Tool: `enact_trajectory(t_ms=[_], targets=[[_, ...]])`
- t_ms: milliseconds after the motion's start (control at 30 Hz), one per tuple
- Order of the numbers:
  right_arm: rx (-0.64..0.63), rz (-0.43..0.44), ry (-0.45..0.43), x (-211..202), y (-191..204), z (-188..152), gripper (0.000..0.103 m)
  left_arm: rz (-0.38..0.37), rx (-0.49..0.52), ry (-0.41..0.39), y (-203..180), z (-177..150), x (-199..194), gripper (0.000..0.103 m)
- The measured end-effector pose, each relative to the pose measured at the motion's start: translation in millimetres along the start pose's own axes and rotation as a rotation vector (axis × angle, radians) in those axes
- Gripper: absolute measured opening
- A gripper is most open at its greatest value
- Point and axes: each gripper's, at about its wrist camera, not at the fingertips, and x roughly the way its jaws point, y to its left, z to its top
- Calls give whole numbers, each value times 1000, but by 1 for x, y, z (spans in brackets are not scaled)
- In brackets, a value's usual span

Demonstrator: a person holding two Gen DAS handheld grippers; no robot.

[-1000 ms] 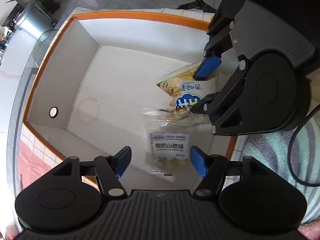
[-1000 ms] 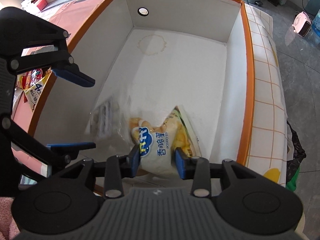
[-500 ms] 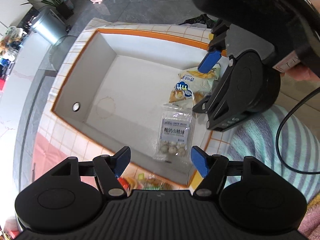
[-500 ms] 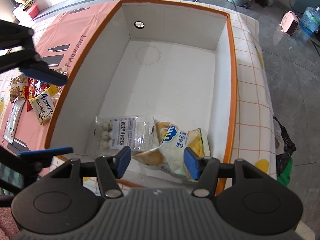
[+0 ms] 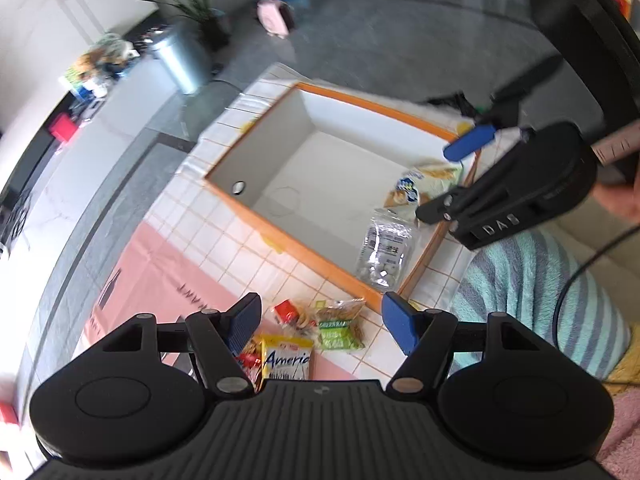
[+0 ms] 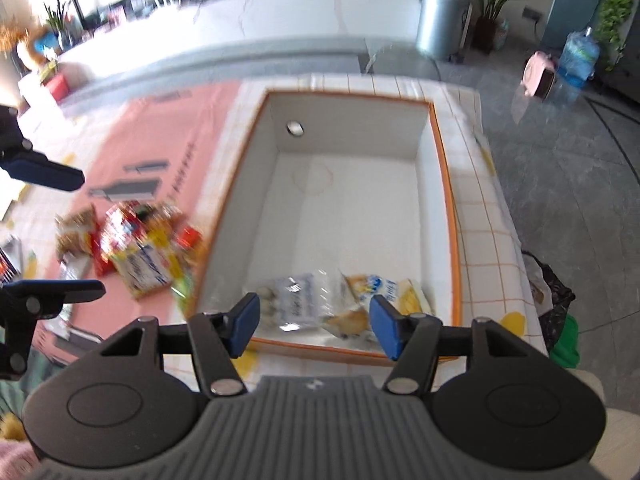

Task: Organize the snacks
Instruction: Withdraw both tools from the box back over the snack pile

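Note:
A white box with an orange rim [image 5: 280, 236] [image 6: 451, 216] stands on the tiled table. Inside at its near end lie a clear packet of white balls [image 5: 384, 248] [image 6: 298, 300] and a yellow chip bag [image 5: 420, 188] [image 6: 380, 292]. My left gripper [image 5: 322, 326] is open and empty, high above a pile of loose snacks [image 5: 308, 336] [image 6: 136, 240] on the pink mat beside the box. My right gripper [image 6: 314, 326] is open and empty, raised above the box's near edge.
A pink mat [image 6: 160, 140] covers the table left of the box. A striped teal cloth [image 5: 532, 292] lies at the near side. A metal bin [image 6: 440, 20], plants and a water jug [image 6: 576, 56] stand on the floor beyond.
Both grippers let go of their packets in the box, opened and rose well above it. The left one swung over the snack pile on the mat.

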Motion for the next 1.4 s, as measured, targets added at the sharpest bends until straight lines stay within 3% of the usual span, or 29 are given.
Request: enact_trajectory(t_ms=[200, 400, 500, 800, 1067, 1233, 1400], targets=[[14, -17, -136, -25, 40, -20, 63, 52, -80, -80, 8, -35, -35, 81], [80, 40, -240, -32, 74, -52, 65, 135, -141, -123, 12, -78, -60, 81], [97, 49, -272, -30, 96, -67, 65, 176, -216, -116, 21, -101, -64, 81], [75, -84, -422, -24, 148, -103, 67, 220, -523, -92, 40, -180, -70, 84], [59, -71, -385, 6, 164, -119, 67, 307, -674, -142, 40, -235, -69, 86], [38, -81, -362, 26, 171, -118, 67, 284, -705, -128, 46, -239, -51, 86], [36, -81, -359, 42, 171, -114, 67, 253, -719, -65, 54, -232, -25, 86]])
